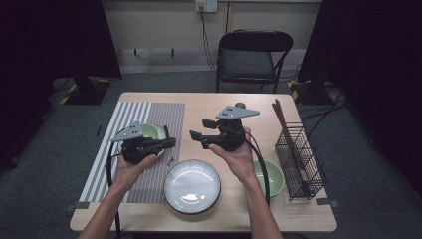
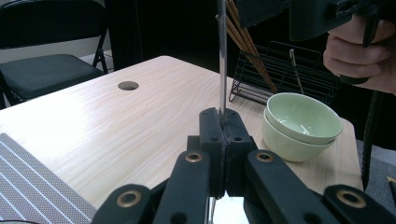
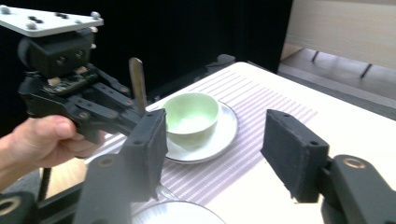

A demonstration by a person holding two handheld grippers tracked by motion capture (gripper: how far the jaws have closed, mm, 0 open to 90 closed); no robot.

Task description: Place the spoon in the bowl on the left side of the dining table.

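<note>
Both jaws of the left gripper [image 2: 222, 122] pinch a thin metal utensil [image 2: 222, 51] upright above the placemat's [image 1: 149, 112] right edge; the right gripper [image 3: 212, 149] stands spread, empty. Judged risk: such a narrow grip could let the utensil swivel and slip.

My high view looks forward and down on the whole table [image 1: 214, 107] from above my side. My left gripper view sits low and close, facing across the tabletop toward the stacked green bowls [image 2: 299, 123] and wire rack [image 2: 285, 74]. My right gripper view faces the striped placemat [image 3: 261, 112]. The two gripper views look toward each other.
</note>
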